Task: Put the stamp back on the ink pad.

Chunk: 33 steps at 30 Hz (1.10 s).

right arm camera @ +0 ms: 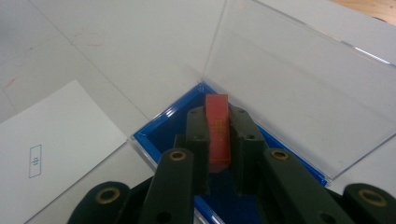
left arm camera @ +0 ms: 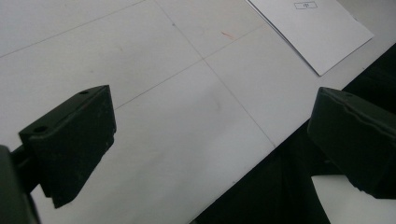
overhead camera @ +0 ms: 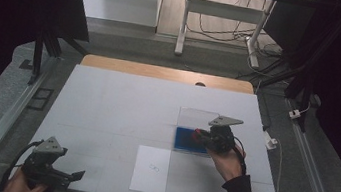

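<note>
From above, the right gripper (overhead camera: 201, 136) hangs over a blue tray (overhead camera: 187, 140) at 3 o'clock on the white table (overhead camera: 117, 103). Its own view adds detail: jaws clamped on a thin red card (right arm camera: 218, 130), held on edge above the tray's blue floor, the clear lid (right arm camera: 299, 84) open behind. The left gripper (overhead camera: 77, 176), at 7 o'clock, shows wide-apart, empty jaws. A white sheet (overhead camera: 151, 169) lies at 6 o'clock.
</note>
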Each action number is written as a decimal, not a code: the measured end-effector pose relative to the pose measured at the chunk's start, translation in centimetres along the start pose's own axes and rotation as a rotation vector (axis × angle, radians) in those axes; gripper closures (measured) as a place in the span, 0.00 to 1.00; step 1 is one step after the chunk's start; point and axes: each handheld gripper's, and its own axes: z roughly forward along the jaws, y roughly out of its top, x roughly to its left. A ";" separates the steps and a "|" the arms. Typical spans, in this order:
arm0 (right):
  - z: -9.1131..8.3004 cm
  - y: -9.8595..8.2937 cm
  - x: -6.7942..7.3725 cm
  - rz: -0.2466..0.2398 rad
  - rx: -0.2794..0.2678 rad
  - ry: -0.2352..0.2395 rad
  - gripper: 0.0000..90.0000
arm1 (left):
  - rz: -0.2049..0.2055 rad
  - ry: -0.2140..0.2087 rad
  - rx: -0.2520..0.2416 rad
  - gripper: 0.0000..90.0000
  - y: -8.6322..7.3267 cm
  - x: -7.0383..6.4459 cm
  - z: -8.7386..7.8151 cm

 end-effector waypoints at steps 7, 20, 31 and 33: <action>0.6 -0.1 -0.4 -0.005 0.020 -0.017 0.88 | 0.000 -0.001 0.002 0.02 0.0 0.0 0.0; 2.2 -0.6 -0.7 -0.015 0.084 -0.031 0.88 | 0.001 -0.001 0.003 0.02 0.0 0.0 0.0; 2.8 -0.8 -0.6 -0.024 0.103 -0.044 0.88 | 0.001 0.001 0.003 0.02 0.0 0.0 0.0; 2.8 -0.8 -0.6 -0.022 0.104 -0.044 0.88 | 0.001 0.001 0.003 0.02 0.0 0.0 0.0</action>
